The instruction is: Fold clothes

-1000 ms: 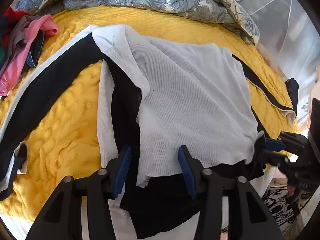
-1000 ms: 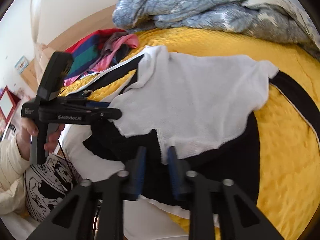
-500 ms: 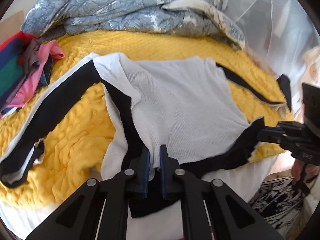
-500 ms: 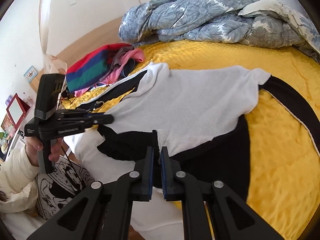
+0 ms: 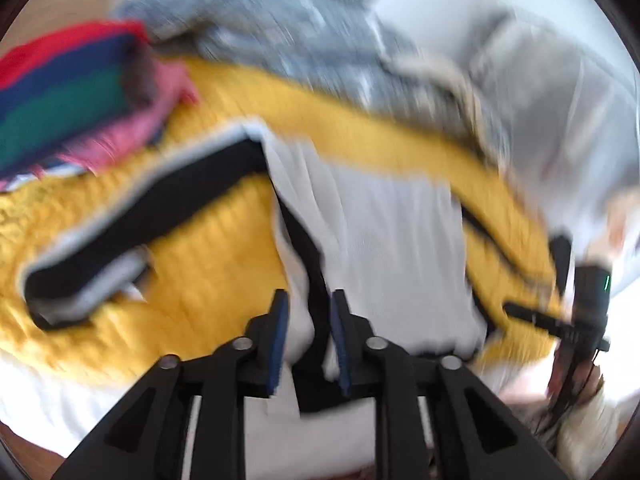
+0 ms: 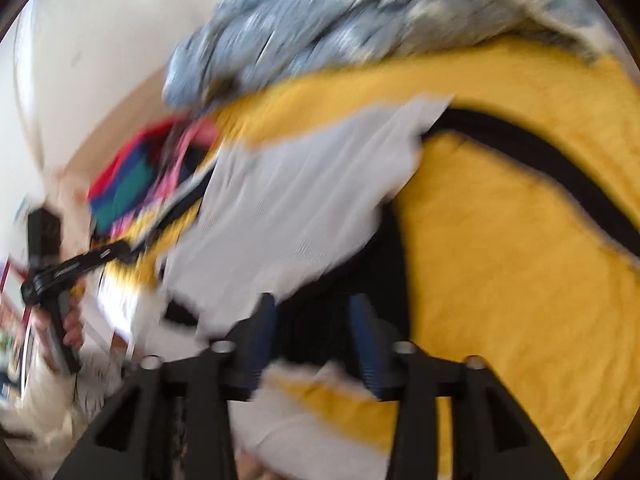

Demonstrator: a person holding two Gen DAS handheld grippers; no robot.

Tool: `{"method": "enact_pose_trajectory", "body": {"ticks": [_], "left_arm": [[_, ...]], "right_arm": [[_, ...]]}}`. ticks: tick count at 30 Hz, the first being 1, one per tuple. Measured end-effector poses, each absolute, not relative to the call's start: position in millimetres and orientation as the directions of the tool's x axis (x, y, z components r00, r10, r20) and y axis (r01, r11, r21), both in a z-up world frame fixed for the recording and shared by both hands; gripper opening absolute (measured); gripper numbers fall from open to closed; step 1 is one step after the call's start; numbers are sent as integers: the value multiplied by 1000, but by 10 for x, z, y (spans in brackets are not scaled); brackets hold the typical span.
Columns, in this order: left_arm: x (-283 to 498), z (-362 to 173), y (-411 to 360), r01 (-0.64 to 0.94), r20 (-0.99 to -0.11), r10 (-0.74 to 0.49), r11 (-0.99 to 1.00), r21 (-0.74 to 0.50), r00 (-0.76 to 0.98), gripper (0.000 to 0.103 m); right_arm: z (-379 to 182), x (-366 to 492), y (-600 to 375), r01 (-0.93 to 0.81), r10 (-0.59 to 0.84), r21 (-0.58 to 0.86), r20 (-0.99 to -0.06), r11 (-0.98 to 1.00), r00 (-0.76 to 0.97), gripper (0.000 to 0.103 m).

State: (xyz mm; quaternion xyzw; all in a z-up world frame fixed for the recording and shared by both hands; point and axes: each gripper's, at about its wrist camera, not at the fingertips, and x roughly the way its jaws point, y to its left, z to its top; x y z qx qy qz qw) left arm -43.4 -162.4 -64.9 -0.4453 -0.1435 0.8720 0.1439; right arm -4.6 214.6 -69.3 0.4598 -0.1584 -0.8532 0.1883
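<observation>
In the left wrist view, the left gripper [image 5: 307, 334] has its 2 blue-padded jaws pressed on a bunch of the black and white garment [image 5: 384, 248], so it is clamped on the hem at the bottom centre of the frame. In the right wrist view, the right gripper [image 6: 316, 332] has its jaws more apart; black cloth lies between them, but with the blur I cannot tell if they grip it.

The garment lies spread on the yellow bedspread [image 5: 208, 240], with 1 black sleeve [image 5: 152, 216] reaching to the middle left. A pile of other clothes [image 5: 72, 92] is at the upper left, a grey duvet [image 5: 288, 28] at the top.

I judge the step is lifting the hem for the fold. The next move probably needs both grips firm and equal height.
</observation>
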Motion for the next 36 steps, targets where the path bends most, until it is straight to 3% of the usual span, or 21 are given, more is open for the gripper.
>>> {"method": "enact_pose_trajectory", "body": {"ticks": [2, 5, 9, 12, 16, 18, 20, 21, 22, 24, 26, 29, 31, 32, 33, 36], "left_arm": [[-766, -538, -1501, -139, -727, 390, -914, -381, -566, 46], [-1335, -406, -1229, -178, -719, 405, -911, -373, -564, 54], [-1968, -734, -958, -157, -692, 539, -829, -537, -481, 54], [-2221, -1131, -803, -108, -757, 486, -864, -493, -437, 53], [-2400, -1443, -844, 2, -807, 414, -889, -457, -421, 52], [-2450, -1547, -896, 43, -826, 386, -897, -440, -412, 52], [-2482, -1574, -997, 71, -845, 330, -917, -393, -420, 43], [-2495, -1565, -1093, 94, -844, 325, -912, -399, -426, 41], [-2499, -1553, -1216, 122, -838, 328, -901, -417, -436, 39], [-2464, -1543, -1405, 166, -827, 332, -880, -444, -453, 38], [-2404, -1540, -1561, 201, -814, 341, -857, -475, -470, 38], [-2270, -1400, -1616, 211, -791, 327, -847, -488, -517, 39], [-2171, -1234, -1620, 204, -775, 291, -859, -469, -561, 44], [-2114, -1145, -1603, 186, -757, 295, -859, -478, -583, 44], [-2064, -1081, -1563, 157, -738, 327, -851, -502, -591, 46], [-1960, -1037, -1261, 27, -713, 464, -829, -559, -526, 51]], "right_arm": [[-541, -253, 2221, 134, -411, 412, -716, -901, -564, 45], [-419, -799, 2201, 90, -386, 417, -713, -905, -585, 45], [-574, -1422, 2127, 59, -440, 506, -680, -860, -586, 45], [-834, -1736, 2074, 25, -507, 613, -629, -790, -589, 45], [-1163, -2049, 1887, 24, -578, 661, -636, -750, -511, 45], [-1240, -2106, 1774, 34, -532, 596, -687, -802, -496, 45], [-1349, -2148, 1817, -10, -412, 474, -775, -881, -479, 45], [-1404, -2168, 1839, -31, -347, 408, -813, -913, -468, 42], [-1451, -2149, 1973, -56, -362, 440, -798, -896, -482, 34], [-1508, -2124, 2217, -120, -382, 494, -785, -861, -488, 12], [-1500, -2090, 2346, -155, -379, 506, -786, -849, -489, 11], [-1384, -2013, 2406, -159, -345, 478, -791, -864, -505, 13], [-1190, -1942, 2384, -147, -265, 407, -788, -902, -557, 25], [-1102, -1904, 2377, -145, -234, 383, -778, -912, -583, 39], [-1031, -1849, 2370, -135, -245, 401, -758, -906, -604, 47], [-977, -1744, 2044, 8, -426, 502, -725, -865, -541, 49]]}}
